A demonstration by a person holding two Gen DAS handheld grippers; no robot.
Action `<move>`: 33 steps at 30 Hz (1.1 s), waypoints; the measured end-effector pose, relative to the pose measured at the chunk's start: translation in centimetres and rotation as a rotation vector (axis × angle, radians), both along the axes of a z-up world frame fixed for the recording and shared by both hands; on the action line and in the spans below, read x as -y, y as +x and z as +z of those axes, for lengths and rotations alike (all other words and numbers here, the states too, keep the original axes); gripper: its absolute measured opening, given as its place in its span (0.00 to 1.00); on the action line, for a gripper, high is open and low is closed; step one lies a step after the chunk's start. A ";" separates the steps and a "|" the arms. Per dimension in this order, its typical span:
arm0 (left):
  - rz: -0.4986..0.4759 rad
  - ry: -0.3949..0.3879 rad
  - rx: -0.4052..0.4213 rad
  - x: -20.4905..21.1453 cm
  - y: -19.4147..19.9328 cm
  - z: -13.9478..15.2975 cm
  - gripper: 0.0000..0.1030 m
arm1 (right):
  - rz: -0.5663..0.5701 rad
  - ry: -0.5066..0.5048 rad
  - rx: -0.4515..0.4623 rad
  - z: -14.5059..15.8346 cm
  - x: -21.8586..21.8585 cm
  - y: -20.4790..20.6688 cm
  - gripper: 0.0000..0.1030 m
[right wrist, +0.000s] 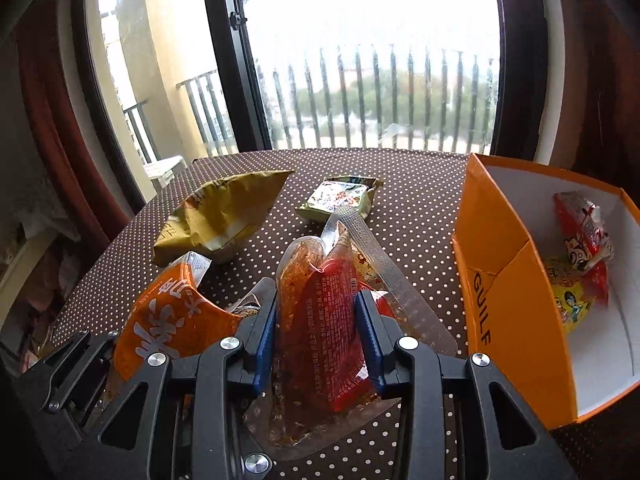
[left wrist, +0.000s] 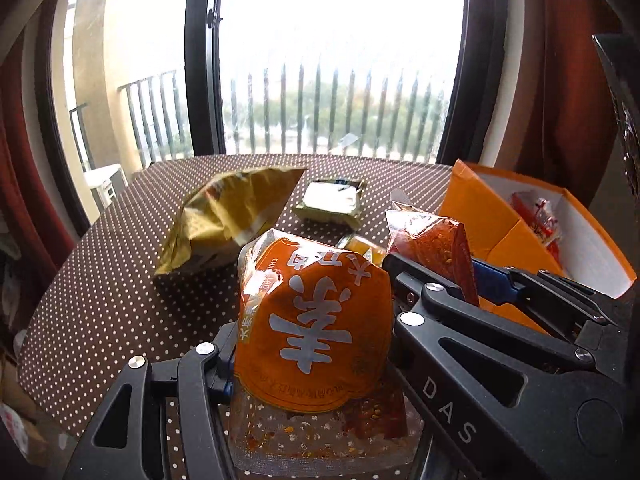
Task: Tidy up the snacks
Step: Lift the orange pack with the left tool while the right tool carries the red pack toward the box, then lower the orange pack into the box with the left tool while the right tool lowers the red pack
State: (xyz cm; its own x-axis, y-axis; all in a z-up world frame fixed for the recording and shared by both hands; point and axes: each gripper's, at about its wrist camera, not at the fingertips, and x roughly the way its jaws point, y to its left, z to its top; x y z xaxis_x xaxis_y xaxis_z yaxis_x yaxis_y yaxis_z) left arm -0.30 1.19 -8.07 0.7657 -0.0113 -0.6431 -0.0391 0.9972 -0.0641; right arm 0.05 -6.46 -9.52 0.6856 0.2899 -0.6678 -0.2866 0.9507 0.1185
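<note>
Left gripper [left wrist: 316, 344] clamped on orange snack pouch [left wrist: 320, 320]; right gripper [right wrist: 316, 332] clamped on red snack pouch [right wrist: 328, 320]. Both pouches held above dotted table [right wrist: 420, 200], left of orange box [right wrist: 508, 308].

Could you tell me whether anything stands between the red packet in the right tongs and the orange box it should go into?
Nothing visible does. The red packet, clamped in the right tongs, is beside the orange box, with only bare dotted tablecloth between; the box's near wall must be cleared.
</note>
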 end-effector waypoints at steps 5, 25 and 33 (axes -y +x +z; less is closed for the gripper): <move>-0.006 -0.001 0.045 0.5 -0.7 2.2 0.59 | 0.001 -0.001 0.042 2.1 0.4 -0.5 0.39; -0.061 0.010 0.166 2.6 1.3 7.6 0.59 | -0.027 0.008 0.170 8.2 3.3 0.8 0.39; -0.125 0.001 0.173 5.7 3.1 8.6 0.59 | -0.100 0.011 0.194 9.6 6.6 1.6 0.39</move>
State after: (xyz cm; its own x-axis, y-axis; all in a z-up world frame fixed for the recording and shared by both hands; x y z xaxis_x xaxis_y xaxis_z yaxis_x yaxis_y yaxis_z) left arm 2.84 -4.48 0.57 0.8575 -0.1126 -0.5021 0.0968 0.9936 -0.0575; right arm 1.67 -13.10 0.06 0.8268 0.2202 -0.5176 -0.2092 0.9746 0.0804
